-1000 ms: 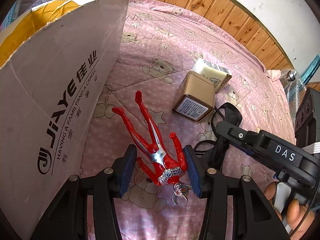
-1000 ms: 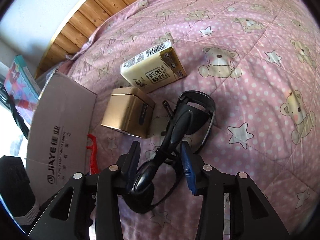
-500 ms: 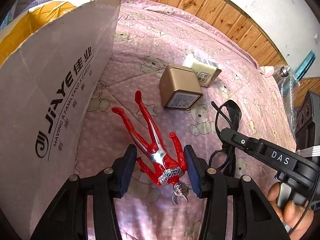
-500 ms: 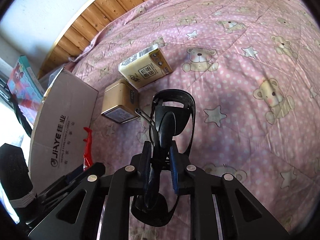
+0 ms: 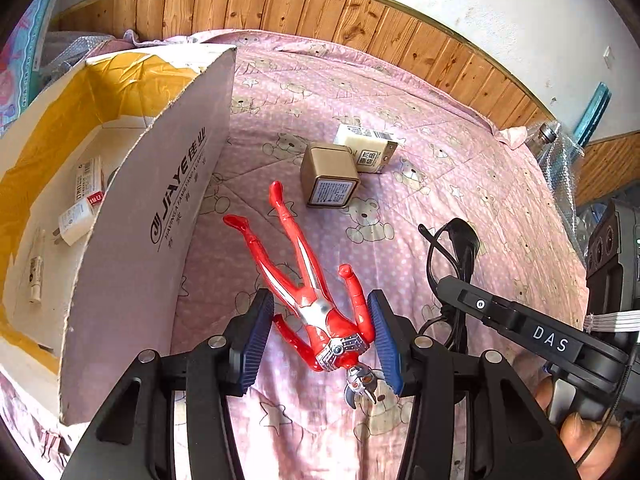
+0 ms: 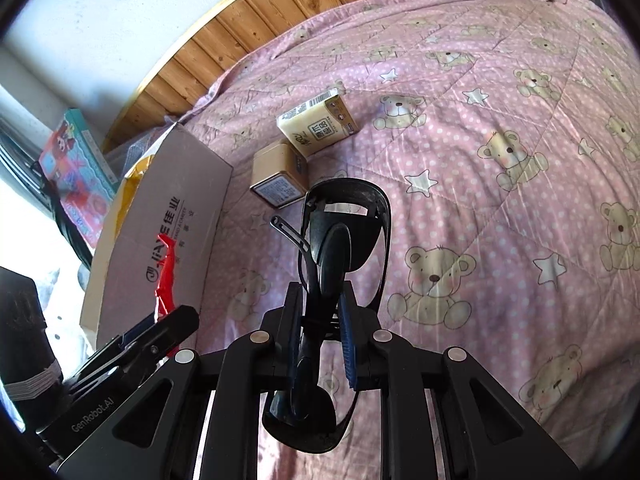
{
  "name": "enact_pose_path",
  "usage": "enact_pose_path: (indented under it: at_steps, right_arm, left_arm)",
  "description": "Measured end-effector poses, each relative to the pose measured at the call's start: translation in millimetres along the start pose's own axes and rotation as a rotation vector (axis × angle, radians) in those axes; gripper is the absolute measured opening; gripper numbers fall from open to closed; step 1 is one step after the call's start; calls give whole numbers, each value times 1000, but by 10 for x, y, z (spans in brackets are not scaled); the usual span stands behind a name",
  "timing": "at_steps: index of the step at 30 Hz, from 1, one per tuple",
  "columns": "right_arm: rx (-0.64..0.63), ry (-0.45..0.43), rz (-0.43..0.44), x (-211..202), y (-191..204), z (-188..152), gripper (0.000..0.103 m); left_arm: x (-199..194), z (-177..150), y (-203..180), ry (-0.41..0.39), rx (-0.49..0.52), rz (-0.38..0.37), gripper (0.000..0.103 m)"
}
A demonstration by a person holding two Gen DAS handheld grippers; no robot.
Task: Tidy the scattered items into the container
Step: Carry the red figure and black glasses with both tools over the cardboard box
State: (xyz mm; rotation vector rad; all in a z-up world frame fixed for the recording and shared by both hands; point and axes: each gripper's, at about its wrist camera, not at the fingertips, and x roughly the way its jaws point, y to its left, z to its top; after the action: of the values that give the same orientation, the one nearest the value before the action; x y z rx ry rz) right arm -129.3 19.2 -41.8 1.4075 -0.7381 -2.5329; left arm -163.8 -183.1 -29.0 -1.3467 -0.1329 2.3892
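Right wrist: right gripper point(image 6: 320, 332) jaws now pinching sunglasses point(image 6: 340, 248), lifted off bed point(image 6: 500, 120). Left gripper point(image 5: 324, 336) jaws wide-ish, red figure point(image 5: 316, 300) between, raised toward box point(image 5: 168, 208). Both ready to drop in; tin, pack remain mid-bed.

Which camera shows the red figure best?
The left wrist view. There the whole red figure shows, from head to feet, with its torso between the fingers of the left gripper. The right wrist view shows only a strip of the figure against the cardboard box, with the lower part behind the left gripper.
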Motion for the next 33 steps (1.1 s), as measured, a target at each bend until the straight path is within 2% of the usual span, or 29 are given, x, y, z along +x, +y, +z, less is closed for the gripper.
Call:
enact_pose_path:
  at_steps: [20,33]
  right_arm:
    - [-53,-41,25,-433,316,-354,18]
    - [-86,-58,29,-594,427,-538,18]
  left_arm:
    - [-687,-219,-7,-110,22,-12,50]
    - [-945,-352,-45,-149,31,-24,50]
